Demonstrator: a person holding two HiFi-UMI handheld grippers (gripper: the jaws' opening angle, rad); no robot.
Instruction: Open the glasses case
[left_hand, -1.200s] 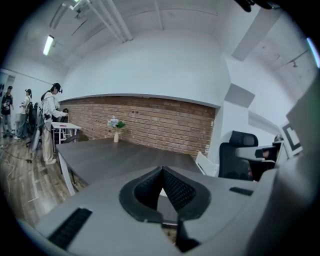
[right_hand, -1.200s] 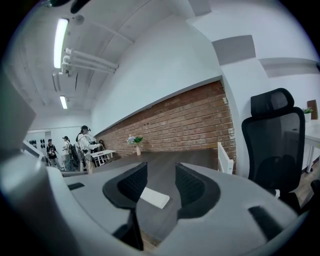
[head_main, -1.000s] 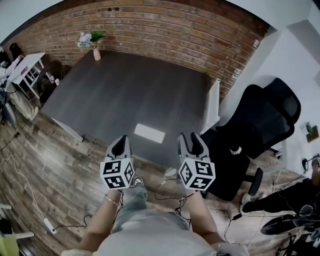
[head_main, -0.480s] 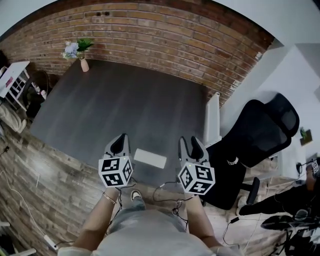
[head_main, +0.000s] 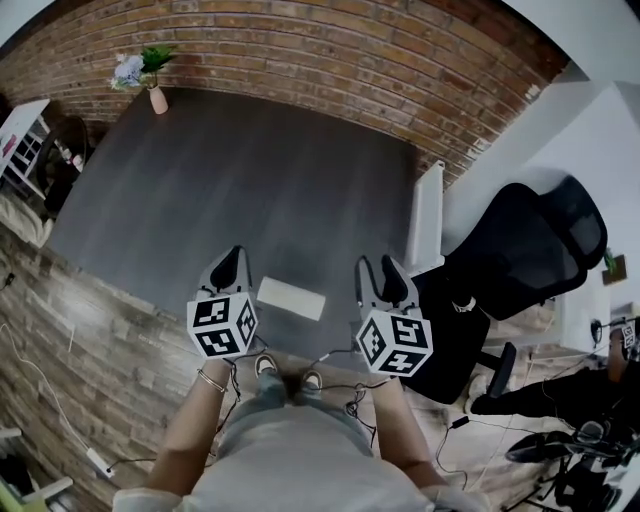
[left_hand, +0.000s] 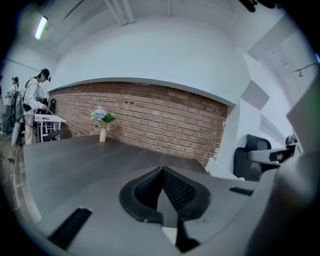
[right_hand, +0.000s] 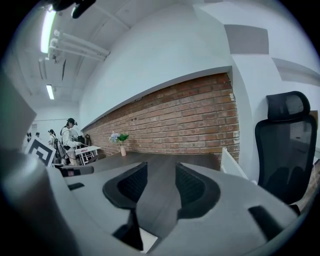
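A flat white glasses case (head_main: 290, 297) lies closed on the dark grey table (head_main: 250, 190), close to its near edge. My left gripper (head_main: 229, 268) hovers just left of the case, and in the left gripper view its jaws (left_hand: 161, 175) meet with nothing between them. My right gripper (head_main: 378, 278) is off to the case's right, clearly apart from it; the right gripper view shows a gap between its pads (right_hand: 132, 185). The case does not show clearly in either gripper view.
A pink vase with flowers (head_main: 155, 85) stands at the table's far left corner by the brick wall (head_main: 330, 50). A white panel (head_main: 428, 215) lines the table's right edge, with a black office chair (head_main: 530, 260) beyond. Cables (head_main: 335, 385) lie on the floor. People (left_hand: 37, 100) stand far left.
The person has stepped closer to the table. Both grippers have come forward, so the case now lies between them instead of ahead of them.
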